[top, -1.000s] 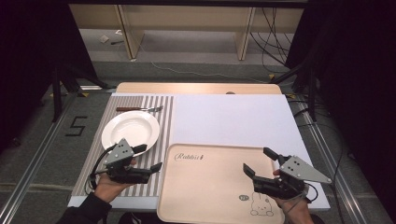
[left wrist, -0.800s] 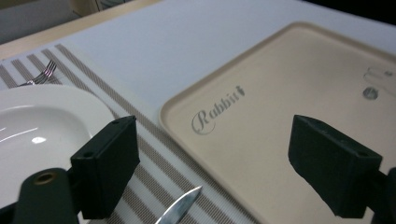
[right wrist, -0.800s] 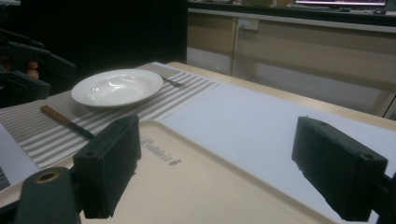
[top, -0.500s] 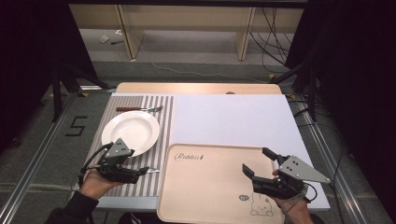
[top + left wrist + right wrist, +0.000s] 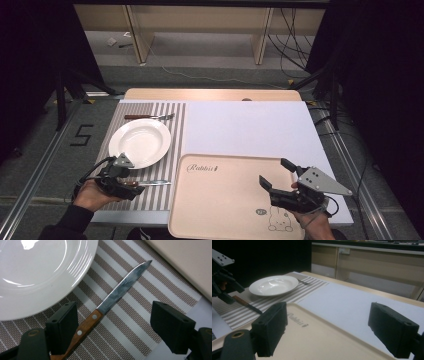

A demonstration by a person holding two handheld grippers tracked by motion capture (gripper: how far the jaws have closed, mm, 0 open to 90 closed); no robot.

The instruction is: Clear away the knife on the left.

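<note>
Straddling the wooden handle of the knife [image 5: 100,312], left gripper [image 5: 131,187] low over the striped placemat [image 5: 175,140], jaws apart, pads clear of the handle on both sides; likely placed so for a pinch on the handle. Jaws just closing slightly, handle between them, no grip yet. Knife flat on the placemat just beside the near rim of the white plate [image 5: 140,142], blade toward the beige tray [image 5: 225,200], lined up with the gripper's reach. Right gripper [image 5: 277,172] poised above the tray's near right part, jaws wide apart, nothing between them; judged idle, waiting its turn. Farther off, fork [image 5: 150,117] beyond the plate, at the placemat's far edge, untouched. White board [image 5: 250,130] bare past the tray.

Against the earlier frame: left gripper now lower and shifted left, nearer the placemat's near edge, down over the knife handle; right gripper unmoved; plate, fork and tray as before.
</note>
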